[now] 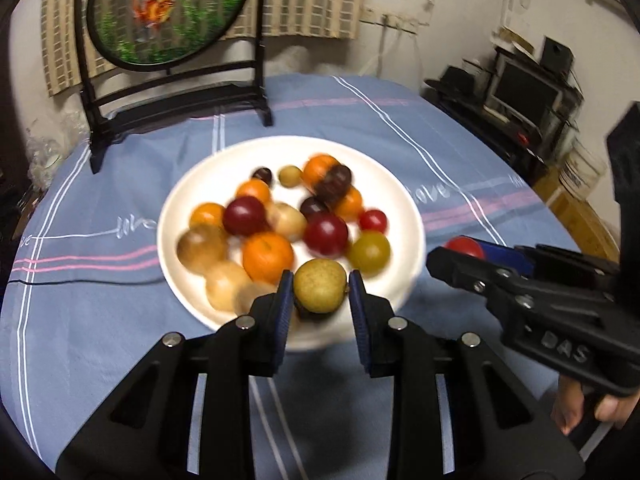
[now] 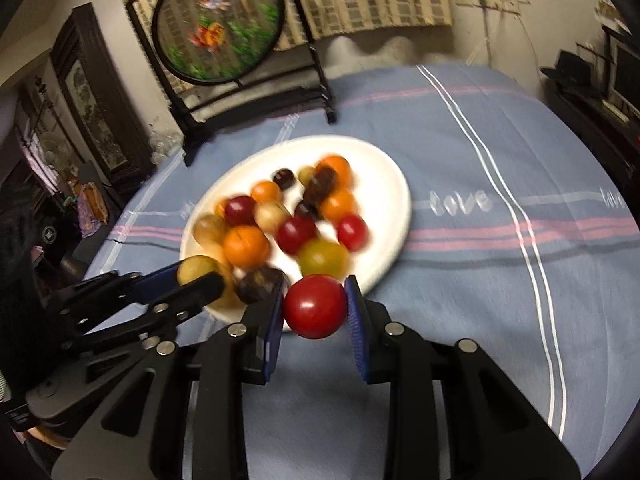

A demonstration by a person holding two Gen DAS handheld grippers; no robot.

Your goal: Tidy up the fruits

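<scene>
A white plate (image 1: 192, 192) on the blue tablecloth holds several small fruits: orange, dark red, tan, green and near-black ones. My left gripper (image 1: 320, 288) is shut on a yellow-green fruit (image 1: 319, 285), held just above the plate's near rim. My right gripper (image 2: 315, 307) is shut on a bright red fruit (image 2: 315, 306), lifted over the cloth beside the plate (image 2: 384, 184). In the left wrist view the right gripper (image 1: 460, 256) comes in from the right with the red fruit (image 1: 464, 247). In the right wrist view the left gripper (image 2: 198, 276) shows at the left with its yellow-green fruit (image 2: 194, 268).
A round goldfish picture on a black stand (image 1: 168, 12) rises at the table's far side behind the plate. Dark shelving with a monitor (image 1: 520, 92) stands past the table's right edge. A hand (image 1: 580, 408) grips the right tool's handle. Blue cloth (image 2: 480, 280) spreads right of the plate.
</scene>
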